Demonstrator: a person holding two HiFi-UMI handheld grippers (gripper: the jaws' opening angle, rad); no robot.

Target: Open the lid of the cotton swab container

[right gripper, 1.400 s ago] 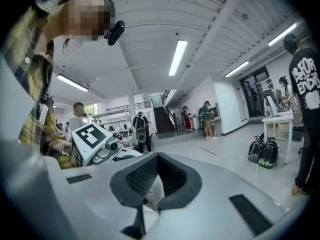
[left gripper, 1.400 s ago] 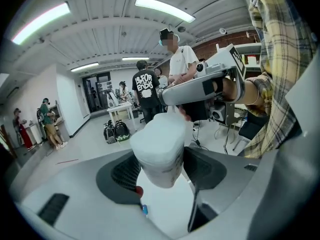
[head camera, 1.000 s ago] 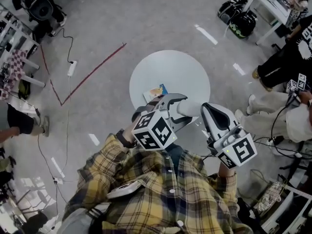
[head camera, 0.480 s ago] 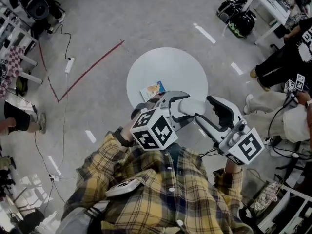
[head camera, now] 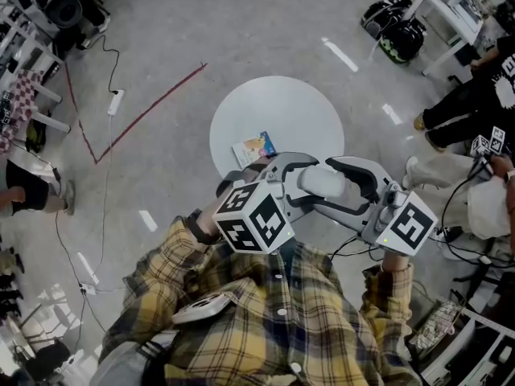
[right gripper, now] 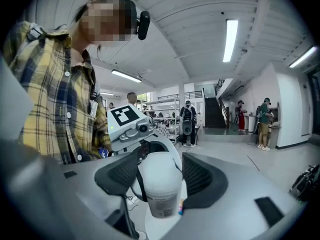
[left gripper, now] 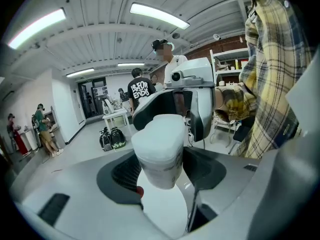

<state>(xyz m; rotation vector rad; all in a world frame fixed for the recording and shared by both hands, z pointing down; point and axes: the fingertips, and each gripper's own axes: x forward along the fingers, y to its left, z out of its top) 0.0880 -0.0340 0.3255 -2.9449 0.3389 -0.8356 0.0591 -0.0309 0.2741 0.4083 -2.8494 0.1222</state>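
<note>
Left gripper (left gripper: 161, 166) clamps the cotton swab container (head camera: 323, 182) over the round table (head camera: 273, 107)'s near edge, long axis aimed at the right gripper (right gripper: 160, 176), whose jaws, just opened wide, straddle it loosely.

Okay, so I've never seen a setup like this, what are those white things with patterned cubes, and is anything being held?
No robot here: a person in a plaid shirt holds a two-jaw gripper in each hand; the patterned cubes belong to them. The head view comes from a camera on the person's head, looking down; each gripper view comes from a camera riding on that gripper. The left gripper clamps a white cotton swab container above a round table, where a small colourful card lies. The right gripper has just been opening its jaws; they stand apart with the container between them.
</note>
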